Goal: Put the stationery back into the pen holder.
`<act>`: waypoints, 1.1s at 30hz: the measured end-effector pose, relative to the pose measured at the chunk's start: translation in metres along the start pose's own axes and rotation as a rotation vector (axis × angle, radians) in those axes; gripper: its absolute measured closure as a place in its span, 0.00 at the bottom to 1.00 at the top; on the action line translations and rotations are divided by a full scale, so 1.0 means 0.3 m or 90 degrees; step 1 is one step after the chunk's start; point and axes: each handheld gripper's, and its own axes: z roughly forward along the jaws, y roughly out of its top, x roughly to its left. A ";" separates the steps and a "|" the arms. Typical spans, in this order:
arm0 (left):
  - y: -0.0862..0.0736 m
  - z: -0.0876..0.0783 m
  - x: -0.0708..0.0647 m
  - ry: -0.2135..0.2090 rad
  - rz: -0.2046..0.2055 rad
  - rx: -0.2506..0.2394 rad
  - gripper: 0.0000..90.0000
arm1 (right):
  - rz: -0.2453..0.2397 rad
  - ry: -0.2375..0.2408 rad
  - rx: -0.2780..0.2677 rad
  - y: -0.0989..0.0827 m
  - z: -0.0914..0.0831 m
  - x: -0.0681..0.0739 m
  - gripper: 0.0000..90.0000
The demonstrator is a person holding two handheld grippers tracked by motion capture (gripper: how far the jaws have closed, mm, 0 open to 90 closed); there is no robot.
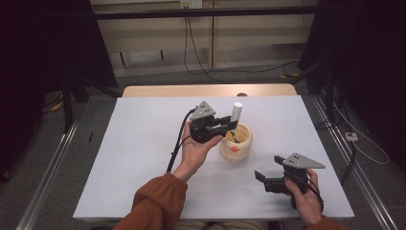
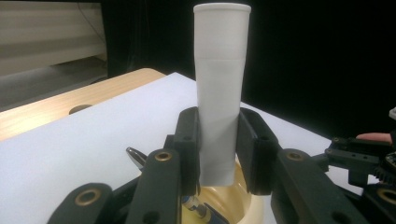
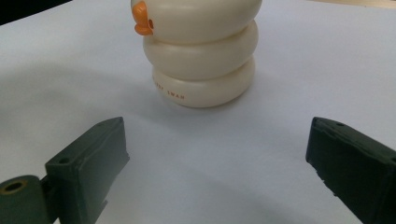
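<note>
A cream ribbed pot [image 1: 236, 143] with an orange beak on its side stands mid-table, and pens lie inside it [image 2: 198, 207]. My left gripper [image 1: 229, 125] hangs over the pot's rim, shut on an upright white tube [image 1: 236, 113]. In the left gripper view the tube [image 2: 219, 93] stands between both pads, its lower end just above the pot's mouth [image 2: 233, 196]. My right gripper [image 1: 262, 178] rests low at the front right with its jaws wide open and nothing between them. From there the pot [image 3: 201, 51] and its orange beak [image 3: 141, 19] lie straight ahead.
The white table top [image 1: 143, 158] ends in a wooden strip [image 1: 206, 90] at the far side. A cable [image 1: 174, 148] trails from the left gripper along the forearm. Dark curtains flank the table, and cables lie on the floor behind it.
</note>
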 end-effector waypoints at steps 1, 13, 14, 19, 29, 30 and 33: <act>-0.006 0.004 0.002 -0.001 0.003 0.004 0.79 | 0.000 0.000 0.000 0.000 0.000 -0.001 0.06; -0.056 0.025 0.006 0.004 -0.005 0.013 0.79 | -0.001 0.003 0.001 0.000 0.003 0.002 0.06; -0.060 0.026 0.000 0.003 -0.003 0.014 0.79 | -0.001 0.004 0.002 0.000 0.004 0.003 0.06; -0.081 0.034 0.001 0.012 0.002 0.026 0.79 | -0.002 0.005 0.003 -0.001 0.005 0.005 0.06; -0.111 0.044 0.005 0.028 0.006 0.043 0.79 | -0.002 0.005 0.007 -0.002 0.009 0.004 0.06; -0.114 0.045 0.005 0.033 0.008 0.046 0.79 | -0.001 0.004 0.007 -0.002 0.009 0.004 0.06; -0.121 0.042 0.011 0.038 0.008 0.047 0.79 | -0.001 0.004 0.006 -0.002 0.009 0.002 0.06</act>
